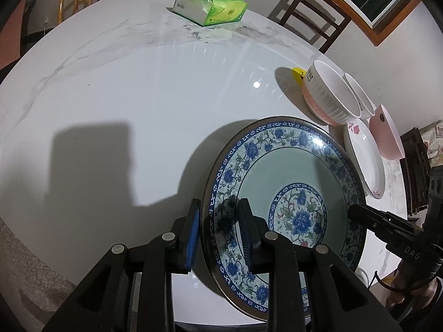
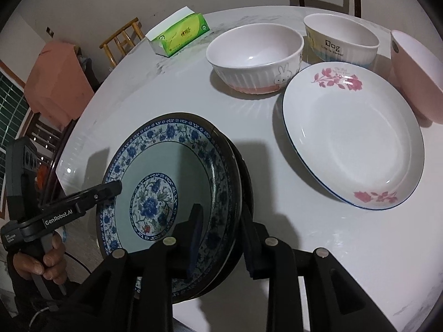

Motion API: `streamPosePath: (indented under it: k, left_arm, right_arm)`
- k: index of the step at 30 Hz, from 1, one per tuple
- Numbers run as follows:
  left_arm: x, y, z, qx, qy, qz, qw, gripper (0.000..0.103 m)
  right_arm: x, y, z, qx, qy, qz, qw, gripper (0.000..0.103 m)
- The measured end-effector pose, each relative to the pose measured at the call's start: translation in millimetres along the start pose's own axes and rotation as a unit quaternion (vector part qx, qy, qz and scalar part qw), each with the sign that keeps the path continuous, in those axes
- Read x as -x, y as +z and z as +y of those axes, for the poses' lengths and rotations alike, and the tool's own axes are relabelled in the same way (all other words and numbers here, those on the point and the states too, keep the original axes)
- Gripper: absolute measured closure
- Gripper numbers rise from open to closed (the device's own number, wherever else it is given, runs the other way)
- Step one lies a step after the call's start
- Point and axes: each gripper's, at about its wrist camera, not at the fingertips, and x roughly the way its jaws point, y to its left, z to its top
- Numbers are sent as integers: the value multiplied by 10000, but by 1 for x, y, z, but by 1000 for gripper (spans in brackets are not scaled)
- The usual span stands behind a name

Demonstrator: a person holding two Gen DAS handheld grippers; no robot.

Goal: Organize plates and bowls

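Blue-patterned plate point(image 1: 290, 171) rim between slightly spread fingers of left gripper point(image 1: 220, 202), right gripper point(image 2: 221, 207).

The left hand-held gripper point(image 2: 117, 187), seen from the right wrist view, carries "GenRobot.AI" in white letters along its black arm; smaller white print on its handle is too small to read. From the left wrist view, the right hand-held gripper point(image 1: 353, 211) bears "DA5" on its black body. A ribbed bowl point(image 2: 341, 40) reads "Dog" in large letters, with a smaller line under it that looks like "Life is sweet". The green tissue pack point(image 2: 180, 35) has a logo and print that cannot be read.
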Motion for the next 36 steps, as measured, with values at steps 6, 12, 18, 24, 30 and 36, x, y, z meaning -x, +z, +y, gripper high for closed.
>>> streamPosePath:
  k: [6,12,18,24,30,36]
  left_arm:
    - [6,1,-6,-172,154,-156,9996,81]
    - [9,2,-8,-185,159,-212,9995,79]
    - [20,3,-7,-111,197,-395,9990,78]
    - [36,5,-29,-363,377,-887,9947,67]
    - [39,5,-80,-875,252,-1319,9871,51]
    - [20,9,-131,-1217,122,-1251,9846,49]
  right_arm:
    - [0,2,4,50,-92,145,9998,76]
    - [2,8,8,210,-500,190,9983,75]
    - [13,8,-3,143,-380,-45,9992,75]
    - [43,-4,-25,196,-630,-968,9931,75]
    - [70,-14,-58,246,-956,-1600,9822,75]
    - [79,-19,-94,21,-1231,-1609,9793,75]
